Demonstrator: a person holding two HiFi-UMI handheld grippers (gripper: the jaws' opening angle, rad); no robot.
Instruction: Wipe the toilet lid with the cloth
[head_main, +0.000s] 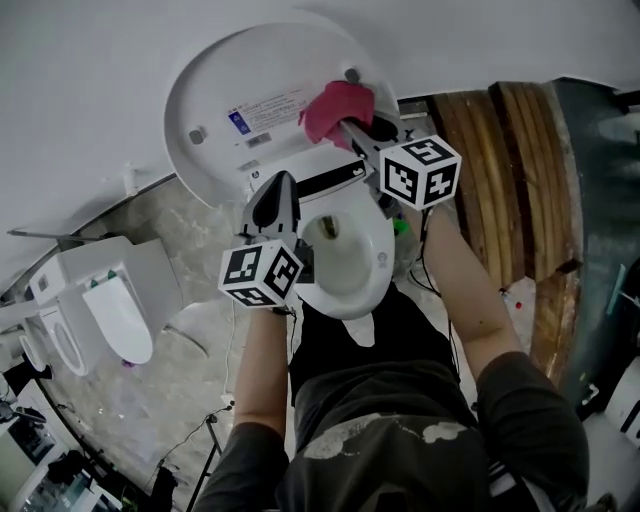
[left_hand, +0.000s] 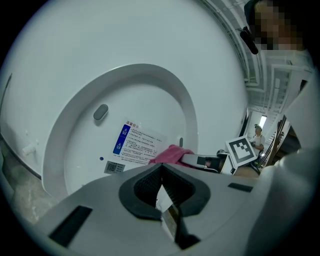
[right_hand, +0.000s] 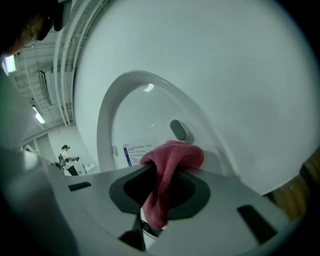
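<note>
lid label (print too small) beside pink cloth.

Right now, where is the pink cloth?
The pink cloth is clamped in the jaws of the right gripper, against the raised toilet lid, right of its printed label in the head view.

Glossy smooth white toilet lid, fuzzy pink cloth, brown grained wooden planks

- Light was even, cool and indoor; shadows were soft.
- Both gripper views curved like a fisheye, with black corners.
- A small glare spot showed on the toilet lid.
</note>
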